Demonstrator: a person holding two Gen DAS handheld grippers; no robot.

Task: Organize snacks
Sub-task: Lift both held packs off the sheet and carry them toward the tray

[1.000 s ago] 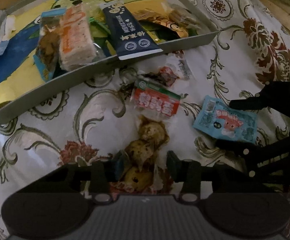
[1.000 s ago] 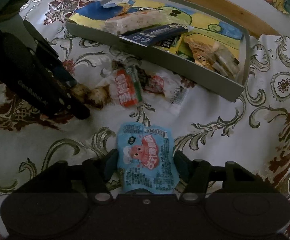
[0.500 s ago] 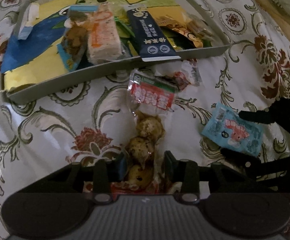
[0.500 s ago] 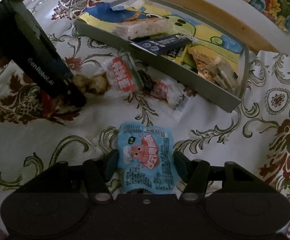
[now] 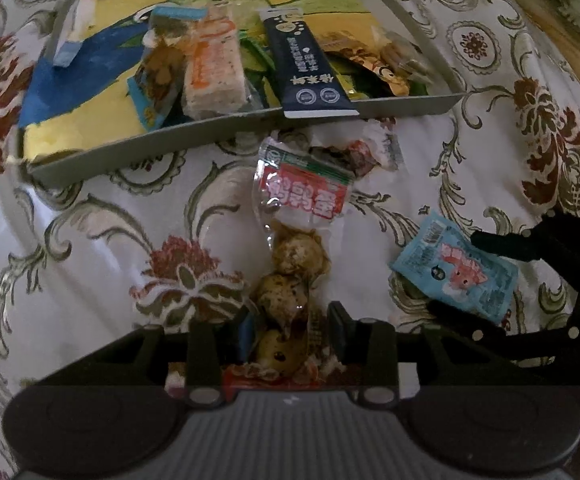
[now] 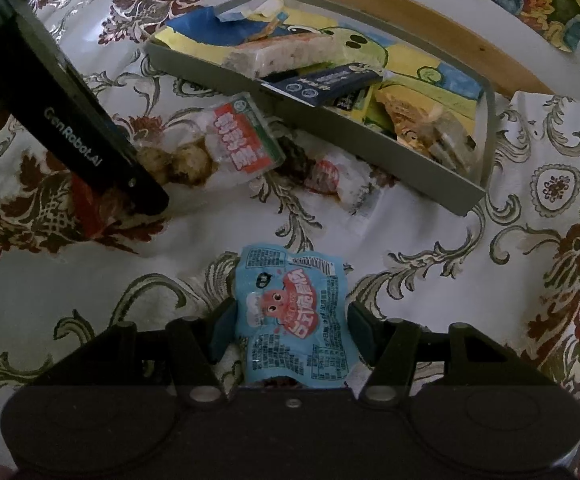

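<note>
Both tongs have a snack between their fingers, and the tray (image 5: 250,128) lies straight ahead of both, so the coming move turns on getting each packet over the near grey wall. The left gripper (image 5: 290,330) is closed narrow on the bottom end of a clear packet of 3 brown balls (image 5: 290,276); the packet's long axis runs directly away from the fingers toward the tray, its red label end (image 5: 306,196) just short of the wall. The right gripper (image 6: 290,332) has its fingers on either side of a blue packet (image 6: 294,316), also lengthwise along the fingers; it looks pinched, though the contact itself is hard to see. Of the 2, the left packet's far end is nearer the tray, so that hand has the shorter trip. A small white wrapper (image 5: 366,152) lies on the patterned cloth (image 5: 70,240) touching or nearly touching the wall, in the left packet's path. Inside the tray, the right half is crowded with a dark blue sachet (image 5: 306,76) hanging over the wall, a rice bar (image 5: 214,76) and other packets; bare floor shows at the left end, which looks the easier landing spot. The long packet may droop and catch the wall unless raised well.
</note>
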